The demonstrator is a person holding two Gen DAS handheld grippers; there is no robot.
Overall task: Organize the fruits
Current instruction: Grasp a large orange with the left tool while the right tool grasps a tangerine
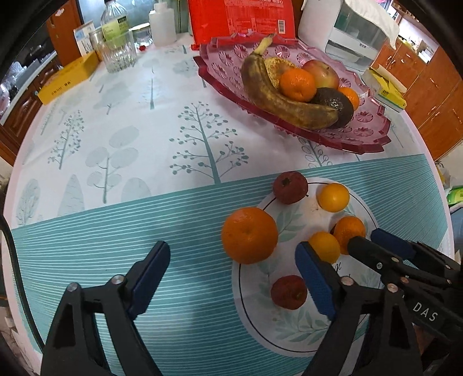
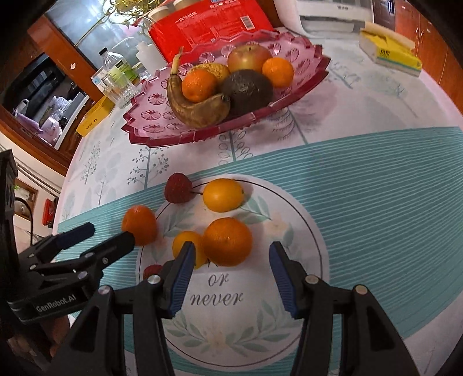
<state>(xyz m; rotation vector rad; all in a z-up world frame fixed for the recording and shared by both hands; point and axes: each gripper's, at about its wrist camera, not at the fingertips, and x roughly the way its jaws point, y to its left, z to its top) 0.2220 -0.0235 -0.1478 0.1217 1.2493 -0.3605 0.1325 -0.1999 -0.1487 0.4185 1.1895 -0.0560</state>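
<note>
A pink glass fruit tray [image 1: 358, 136] [image 2: 150, 121] at the back holds a brown banana [image 1: 277, 104], a mandarin [image 1: 298, 84], an apple, an avocado [image 2: 247, 89] and more. On the tablecloth's printed white circle [image 2: 303, 231] lie loose fruits. A large orange [image 1: 249, 235] [image 2: 139, 225] lies just ahead of my open, empty left gripper [image 1: 233, 267], between its fingertips. Another orange [image 2: 227, 241] [image 1: 348, 231] lies just ahead of my open, empty right gripper [image 2: 230, 256]. Two yellow citrus [image 2: 222, 194] [image 2: 185, 245], and two small red fruits [image 1: 290, 187] [image 1: 288, 291] lie around.
At the back stand a ribbed glass [image 1: 118, 53], a bottle [image 1: 114, 20], a red package [image 1: 241, 20] and a white appliance [image 1: 356, 34]. A yellow box [image 1: 68, 78] lies far left, a tissue pack [image 2: 390, 49] far right. The table edge curves on the right.
</note>
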